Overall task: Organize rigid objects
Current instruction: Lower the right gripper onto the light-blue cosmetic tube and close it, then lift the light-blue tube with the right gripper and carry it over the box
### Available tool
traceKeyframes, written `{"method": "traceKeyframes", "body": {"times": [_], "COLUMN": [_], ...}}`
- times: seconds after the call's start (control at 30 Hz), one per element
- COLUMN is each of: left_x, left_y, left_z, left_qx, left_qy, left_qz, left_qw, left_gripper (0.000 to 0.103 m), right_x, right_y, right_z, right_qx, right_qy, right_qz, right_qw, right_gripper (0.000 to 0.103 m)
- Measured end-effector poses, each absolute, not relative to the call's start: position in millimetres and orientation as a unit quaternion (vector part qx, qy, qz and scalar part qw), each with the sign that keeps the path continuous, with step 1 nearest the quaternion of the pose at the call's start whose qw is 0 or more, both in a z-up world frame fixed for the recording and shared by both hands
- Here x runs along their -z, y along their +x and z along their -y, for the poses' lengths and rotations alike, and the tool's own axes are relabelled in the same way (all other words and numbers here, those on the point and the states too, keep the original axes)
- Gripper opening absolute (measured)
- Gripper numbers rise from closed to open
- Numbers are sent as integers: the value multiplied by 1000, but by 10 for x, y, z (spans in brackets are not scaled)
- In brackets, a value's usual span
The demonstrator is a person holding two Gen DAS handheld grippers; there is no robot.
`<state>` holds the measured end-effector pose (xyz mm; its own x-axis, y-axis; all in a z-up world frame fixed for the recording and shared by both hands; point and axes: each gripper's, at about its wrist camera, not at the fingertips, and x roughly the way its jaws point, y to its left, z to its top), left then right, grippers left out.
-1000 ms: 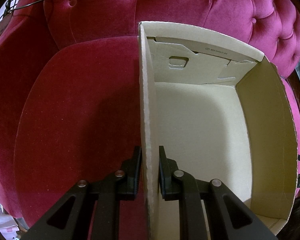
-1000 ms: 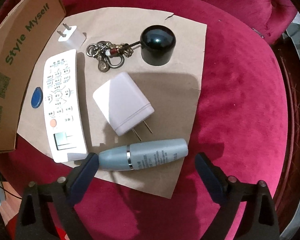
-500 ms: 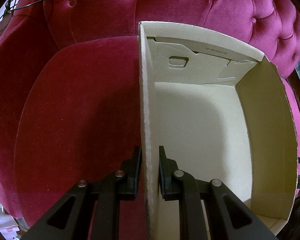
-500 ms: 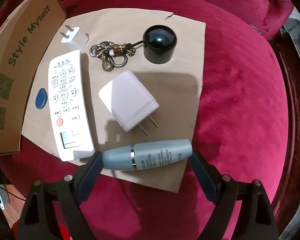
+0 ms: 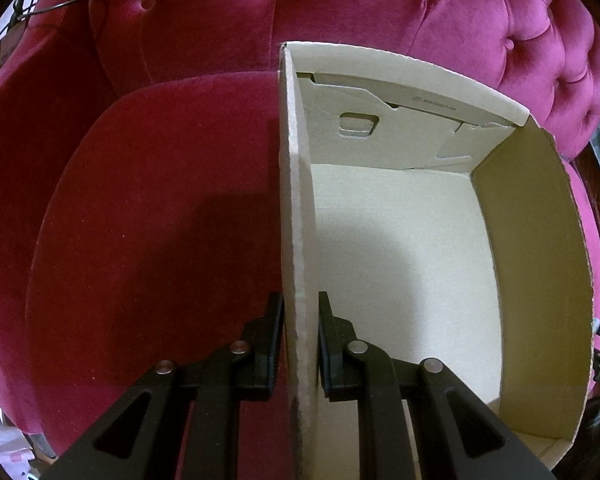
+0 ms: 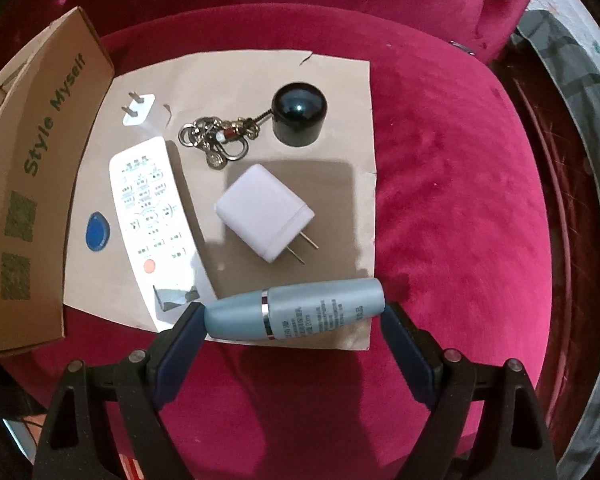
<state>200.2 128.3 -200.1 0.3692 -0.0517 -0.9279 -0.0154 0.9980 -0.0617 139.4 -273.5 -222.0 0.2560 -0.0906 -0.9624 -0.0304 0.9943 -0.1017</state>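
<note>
The left tongs [image 5: 298, 344] pinch the near wall of the empty cardboard box [image 5: 540, 280], which fills the right half of that view, steadying it on the red velvet seat [image 5: 140, 240]. The right tongs [image 6: 292, 316], spread wide, grip the blue-grey bottle [image 6: 296, 312] end to end at the lower centre, cap to the left. That lengthwise hold looks slippery: lift it level and slowly, clear of the white charger [image 6: 264, 216] and remote [image 6: 152, 216] just above.

We see a magenta tufted sofa [image 5: 420, 8], a pale tan box [image 5: 400, 260], a grey-blue bottle [image 6: 296, 312] with a silver band, a white remote [image 6: 152, 216], a glossy black cap [image 6: 298, 120], and a blue tag [image 6: 97, 232] at left of the frame.
</note>
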Motion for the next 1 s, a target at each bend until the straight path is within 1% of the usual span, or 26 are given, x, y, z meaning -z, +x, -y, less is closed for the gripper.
{"method": "traceKeyframes", "body": {"times": [0.43,1.0], "left_x": [1980,1971], "left_y": [2009,2005], "left_z": [-1301,-1325], "left_qx": [11,11], "left_qy": [-31,-32], "left_qz": [-562,-562], "left_qw": [827,826], "left_gripper": [17,17], "right_x": [1796,1224], "right_y": [1341,1308], "right_z": [2419,2143], "right_qx": [56,44], "right_qy": [-45,-38], "right_qz": [-592,-573], "right_qw": [802,817], "right_gripper": [91,91]}}
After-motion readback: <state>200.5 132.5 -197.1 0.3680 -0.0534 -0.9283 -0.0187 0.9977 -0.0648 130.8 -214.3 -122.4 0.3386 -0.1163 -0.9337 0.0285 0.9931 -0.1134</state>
